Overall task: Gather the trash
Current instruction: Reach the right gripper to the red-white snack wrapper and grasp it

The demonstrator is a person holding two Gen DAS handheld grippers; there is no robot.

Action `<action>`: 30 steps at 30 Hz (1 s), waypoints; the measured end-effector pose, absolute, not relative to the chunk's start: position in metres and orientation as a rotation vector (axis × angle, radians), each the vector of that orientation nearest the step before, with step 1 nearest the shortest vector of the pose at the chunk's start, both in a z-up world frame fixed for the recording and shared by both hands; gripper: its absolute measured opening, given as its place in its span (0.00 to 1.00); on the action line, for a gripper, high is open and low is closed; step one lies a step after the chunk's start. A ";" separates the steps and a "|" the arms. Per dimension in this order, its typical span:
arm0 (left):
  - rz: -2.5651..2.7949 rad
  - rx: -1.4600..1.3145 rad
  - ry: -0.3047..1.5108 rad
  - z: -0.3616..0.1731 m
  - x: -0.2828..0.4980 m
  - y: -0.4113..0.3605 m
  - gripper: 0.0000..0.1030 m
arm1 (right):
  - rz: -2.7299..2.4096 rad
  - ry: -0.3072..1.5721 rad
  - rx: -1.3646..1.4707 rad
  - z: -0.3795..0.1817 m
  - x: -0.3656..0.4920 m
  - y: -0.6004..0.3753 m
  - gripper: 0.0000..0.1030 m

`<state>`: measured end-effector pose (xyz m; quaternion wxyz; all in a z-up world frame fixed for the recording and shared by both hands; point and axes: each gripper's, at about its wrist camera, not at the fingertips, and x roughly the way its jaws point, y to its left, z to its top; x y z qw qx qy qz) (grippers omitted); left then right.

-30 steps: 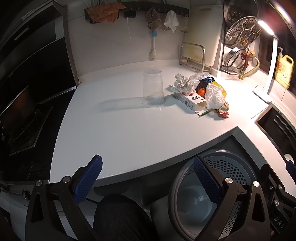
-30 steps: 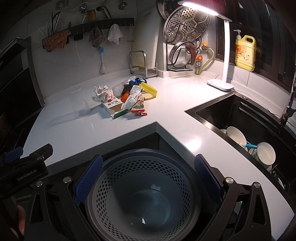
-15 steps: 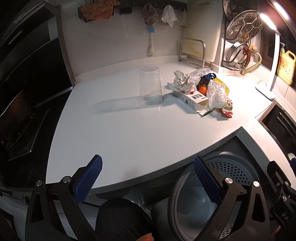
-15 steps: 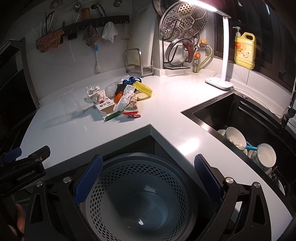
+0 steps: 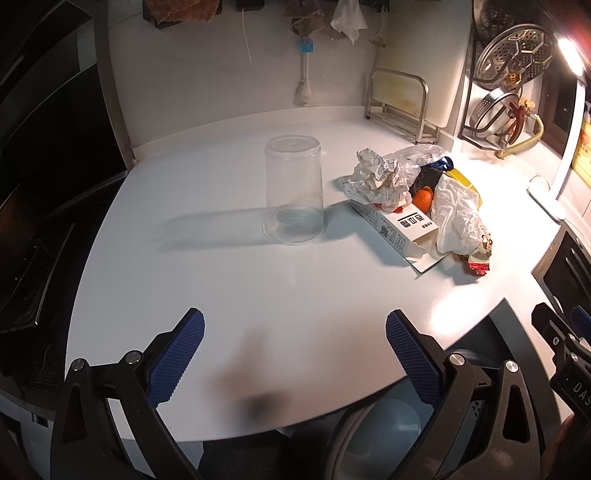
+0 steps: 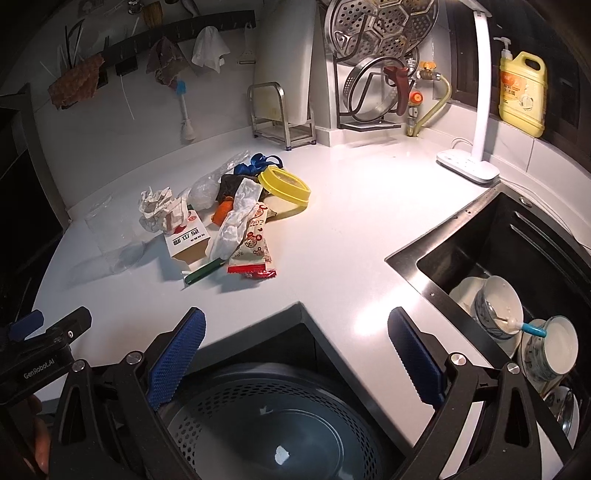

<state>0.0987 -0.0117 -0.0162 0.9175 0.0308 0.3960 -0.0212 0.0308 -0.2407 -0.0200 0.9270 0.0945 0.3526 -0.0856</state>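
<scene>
A pile of trash lies on the white counter [image 5: 229, 288]: crumpled paper [image 5: 376, 177], a white carton [image 5: 399, 225], a white plastic bag [image 5: 456, 218], a red snack wrapper [image 6: 255, 247], a yellow lid [image 6: 284, 184] and a green pen [image 6: 203, 275]. A clear plastic cup [image 5: 293, 192] stands upside down left of the pile. My left gripper [image 5: 295, 358] is open and empty over the counter's front edge. My right gripper [image 6: 295, 358] is open and empty above the grey perforated bin [image 6: 269, 424], which stands below the counter corner.
A black sink [image 6: 517, 258] with dirty bowls [image 6: 498, 306] is at the right. A white lamp [image 6: 476, 110], a yellow detergent bottle [image 6: 522, 92], a steel rack [image 5: 399, 103] and steamer trays [image 6: 376, 33] line the back wall. A dark stove [image 5: 33, 236] is at the left.
Both grippers have moved forward and up toward the counter. The left one now hangs over the counter rather than beside the bin. The trash and cup have not moved.
</scene>
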 end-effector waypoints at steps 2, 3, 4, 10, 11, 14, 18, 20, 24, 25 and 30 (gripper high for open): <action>-0.048 0.067 0.823 -0.019 0.108 -0.015 0.94 | -0.173 0.728 0.191 -0.022 0.046 -0.243 0.92; -0.049 0.068 0.828 -0.020 0.112 -0.015 0.94 | -0.173 0.731 0.182 -0.024 0.053 -0.243 0.92; -0.050 0.068 0.830 -0.022 0.116 -0.016 0.94 | -0.170 0.737 0.173 -0.026 0.060 -0.244 0.92; -0.043 0.066 0.842 -0.029 0.131 -0.018 0.94 | -0.117 0.775 0.178 -0.038 0.095 -0.244 0.92; -0.042 0.064 0.845 -0.030 0.134 -0.019 0.94 | -0.118 0.778 0.172 -0.040 0.100 -0.243 0.92; -0.046 0.059 0.852 -0.034 0.140 -0.019 0.94 | -0.115 0.788 0.154 -0.047 0.113 -0.241 0.92; -0.053 0.049 0.858 -0.038 0.145 -0.018 0.94 | -0.116 0.801 0.135 -0.054 0.125 -0.240 0.91; -0.056 0.042 0.857 -0.039 0.147 -0.017 0.94 | -0.119 0.794 0.141 -0.055 0.127 -0.242 0.91; -0.057 0.037 0.853 -0.039 0.150 -0.016 0.94 | -0.108 0.780 0.130 -0.055 0.129 -0.240 0.91; -0.057 0.037 0.853 -0.039 0.150 -0.016 0.94 | -0.105 0.777 0.126 -0.055 0.129 -0.240 0.87; -0.064 0.033 0.855 -0.039 0.150 -0.017 0.94 | -0.067 0.809 0.118 -0.059 0.132 -0.237 0.53</action>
